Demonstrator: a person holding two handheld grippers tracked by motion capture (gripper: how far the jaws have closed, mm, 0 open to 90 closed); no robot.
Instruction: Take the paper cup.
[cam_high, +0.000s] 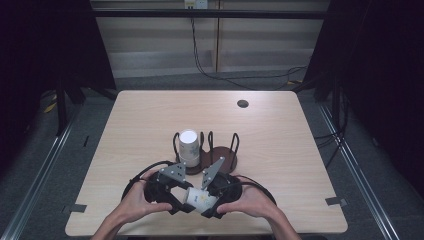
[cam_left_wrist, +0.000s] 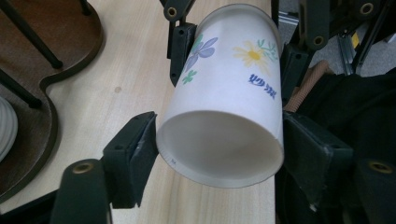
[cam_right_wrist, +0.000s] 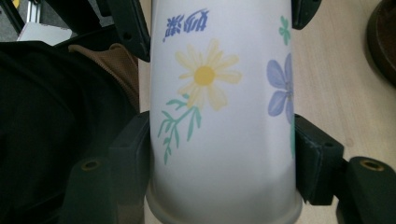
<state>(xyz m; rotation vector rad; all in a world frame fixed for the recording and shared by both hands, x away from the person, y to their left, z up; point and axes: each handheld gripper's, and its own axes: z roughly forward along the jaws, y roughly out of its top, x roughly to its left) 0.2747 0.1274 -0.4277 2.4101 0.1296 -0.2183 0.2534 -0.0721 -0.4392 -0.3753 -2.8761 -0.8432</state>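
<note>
A white paper cup printed with a yellow daisy, a purple flower and blue lettering (cam_high: 200, 198) lies on its side near the front edge of the pale wooden bench (cam_high: 140, 120), held off the surface between the two tools. The left gripper (cam_high: 179, 200) has its jaws closed against the cup's rim end; in the left gripper view the open mouth of the cup (cam_left_wrist: 224, 140) faces the camera, and a black pad presses each side of it. The right gripper (cam_high: 210, 204) has its jaws closed on the base end; in the right gripper view the cup's wall (cam_right_wrist: 224, 116) runs up between the two pads, with the daisy toward the camera and the lettering upside down farther along. Each gripper is thus shut on the same cup from opposite ends, and the person's left hand (cam_high: 131, 200) and right hand (cam_high: 255, 200) wrap the black bodies just behind. Just beyond the grippers stands a dark brown wooden cup holder with black wire loops (cam_high: 222, 150), and a second white paper cup (cam_high: 189, 147) stands upright in its left-hand seat. A small dark round hole (cam_high: 243, 103) sits in the bench toward the far right side.
</note>
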